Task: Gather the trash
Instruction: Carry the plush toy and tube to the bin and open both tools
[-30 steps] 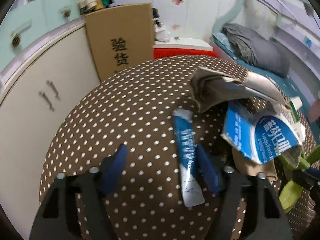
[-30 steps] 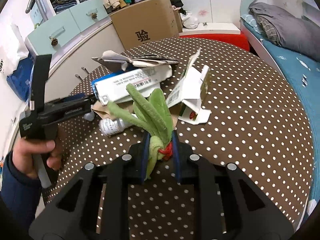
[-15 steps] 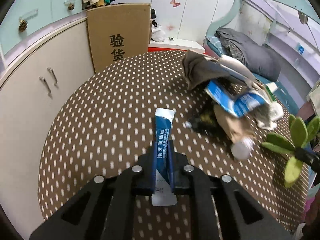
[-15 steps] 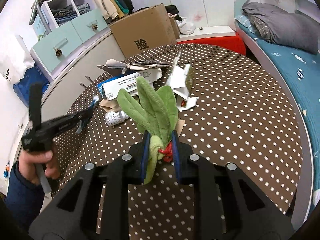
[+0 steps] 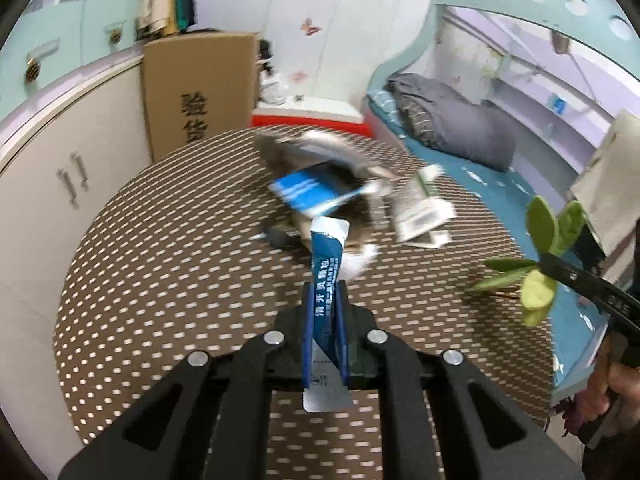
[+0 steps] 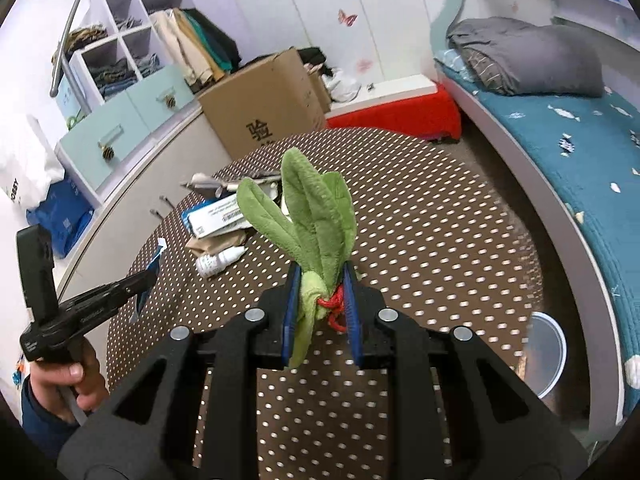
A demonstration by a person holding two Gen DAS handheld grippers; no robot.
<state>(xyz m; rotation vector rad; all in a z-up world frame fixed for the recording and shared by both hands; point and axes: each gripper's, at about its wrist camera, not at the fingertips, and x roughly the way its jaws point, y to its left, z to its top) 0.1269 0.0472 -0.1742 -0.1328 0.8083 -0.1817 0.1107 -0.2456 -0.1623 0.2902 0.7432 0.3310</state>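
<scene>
My left gripper [image 5: 325, 300] is shut on a blue and white sachet [image 5: 326, 256], held above the round dotted table [image 5: 160, 264]. My right gripper [image 6: 322, 280] is shut on a green plush leaf bunch [image 6: 308, 216] tied with red string. The leaf bunch [image 5: 540, 260] also shows at the right of the left wrist view, and the left gripper [image 6: 148, 276] with the sachet at the left of the right wrist view. A pile of trash stays on the table: a blue and white box [image 5: 308, 192], crumpled paper [image 5: 320, 148], a torn carton [image 5: 420, 208] and a small white bottle [image 6: 218, 260].
A cardboard box [image 6: 264, 108] stands behind the table beside white cabinets [image 5: 60, 168]. A bed with a grey duvet [image 6: 528, 56] runs along the right. A clear round container [image 6: 548, 356] sits low at the table's right edge. A hand [image 6: 72, 384] holds the left gripper.
The left gripper closed on the sachet and lifted it off the table. Both grippers rose and drew back from the trash pile, the right still holding the leaf bunch.
</scene>
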